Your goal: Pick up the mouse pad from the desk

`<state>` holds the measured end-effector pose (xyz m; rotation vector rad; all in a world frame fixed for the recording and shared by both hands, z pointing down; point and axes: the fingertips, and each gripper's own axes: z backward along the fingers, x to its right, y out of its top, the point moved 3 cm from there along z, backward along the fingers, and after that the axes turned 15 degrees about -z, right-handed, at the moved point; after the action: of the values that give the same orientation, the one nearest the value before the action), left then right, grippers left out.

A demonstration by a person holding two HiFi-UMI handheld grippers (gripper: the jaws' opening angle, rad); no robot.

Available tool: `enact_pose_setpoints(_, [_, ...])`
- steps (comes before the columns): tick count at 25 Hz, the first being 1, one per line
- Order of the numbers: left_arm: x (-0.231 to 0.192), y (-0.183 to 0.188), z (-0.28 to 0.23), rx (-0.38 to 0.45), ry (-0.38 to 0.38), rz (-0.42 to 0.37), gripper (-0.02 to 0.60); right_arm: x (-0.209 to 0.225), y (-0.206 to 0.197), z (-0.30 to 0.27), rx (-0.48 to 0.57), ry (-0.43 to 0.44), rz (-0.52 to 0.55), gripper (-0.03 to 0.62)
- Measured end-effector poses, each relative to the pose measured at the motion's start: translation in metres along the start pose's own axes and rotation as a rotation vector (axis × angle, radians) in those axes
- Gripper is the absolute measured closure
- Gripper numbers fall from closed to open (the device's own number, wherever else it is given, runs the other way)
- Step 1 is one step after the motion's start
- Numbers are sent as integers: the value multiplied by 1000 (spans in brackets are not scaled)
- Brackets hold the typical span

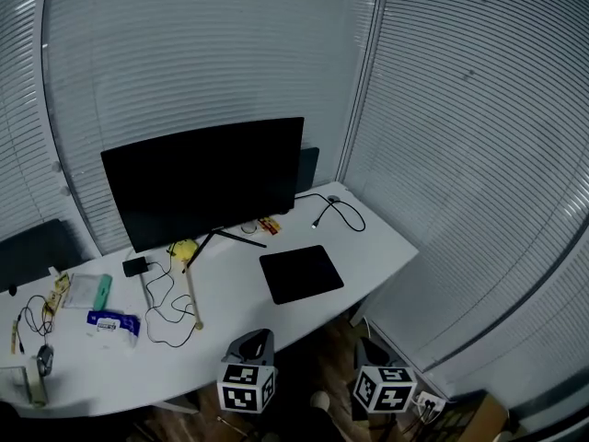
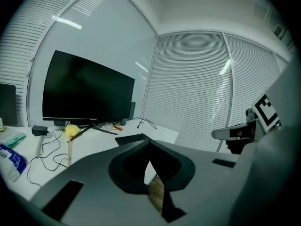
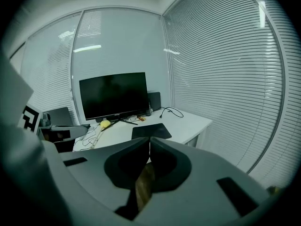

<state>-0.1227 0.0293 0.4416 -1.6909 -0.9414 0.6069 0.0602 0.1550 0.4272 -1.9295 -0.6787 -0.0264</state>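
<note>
A black square mouse pad lies flat on the white desk, in front of the monitor and toward the right end. It also shows as a dark patch, the mouse pad, ahead of my right jaws, and the mouse pad just over my left jaws. My left gripper hovers at the desk's near edge, jaws shut and empty. My right gripper hangs off the desk's near right corner, also shut and empty. Both stay short of the pad, not touching it.
A black monitor stands behind the pad. Left of it lie a yellow-headed stick, black cables, a blue packet, a teal object and a tape roll. A cable loops at the back right. Blinds enclose the corner.
</note>
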Motion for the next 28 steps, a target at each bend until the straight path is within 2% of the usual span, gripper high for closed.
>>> enact_pose_setpoints(16, [-18,20,-68,-25,71,-21,563,30,42,-82,-19,40,-10,560])
enact_pose_setpoints(28, [-38,49,-126,-35,160,-26,563,41,92,-153,-39,122,16,560])
